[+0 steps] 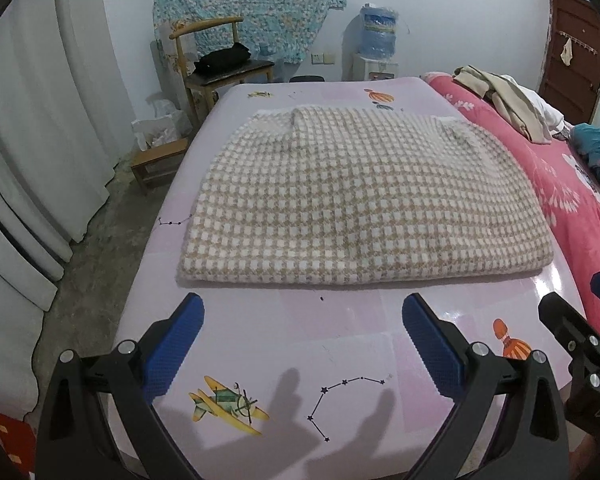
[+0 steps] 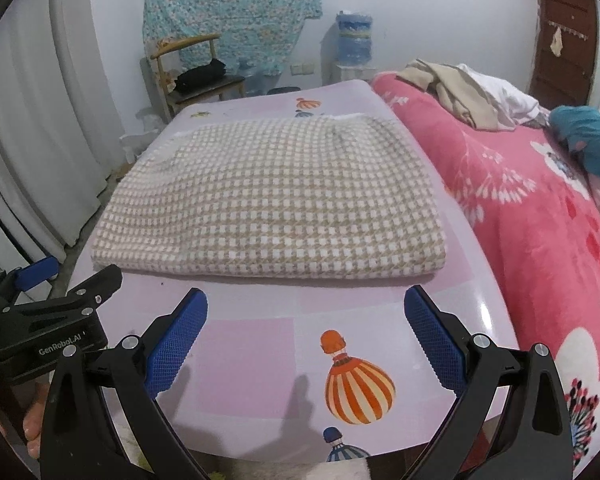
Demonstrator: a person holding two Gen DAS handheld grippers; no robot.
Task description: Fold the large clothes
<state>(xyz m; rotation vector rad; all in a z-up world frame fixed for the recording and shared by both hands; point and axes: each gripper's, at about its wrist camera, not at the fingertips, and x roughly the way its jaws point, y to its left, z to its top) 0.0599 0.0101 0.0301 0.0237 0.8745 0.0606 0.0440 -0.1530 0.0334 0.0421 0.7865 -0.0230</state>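
Both tongs, left [image 1: 302, 344] and right [image 2: 306, 338], spread, empty; thick soft houndstooth garment [image 1: 360, 200] at twelve o'clock; best pinched at near folded corners.

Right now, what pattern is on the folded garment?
Beige-and-white checks on the folded garment, clearest in the left wrist view.

The beige-and-white checked garment [image 1: 356, 196] lies folded flat in a thick rectangle mid-table, its folded edge toward the near edge.
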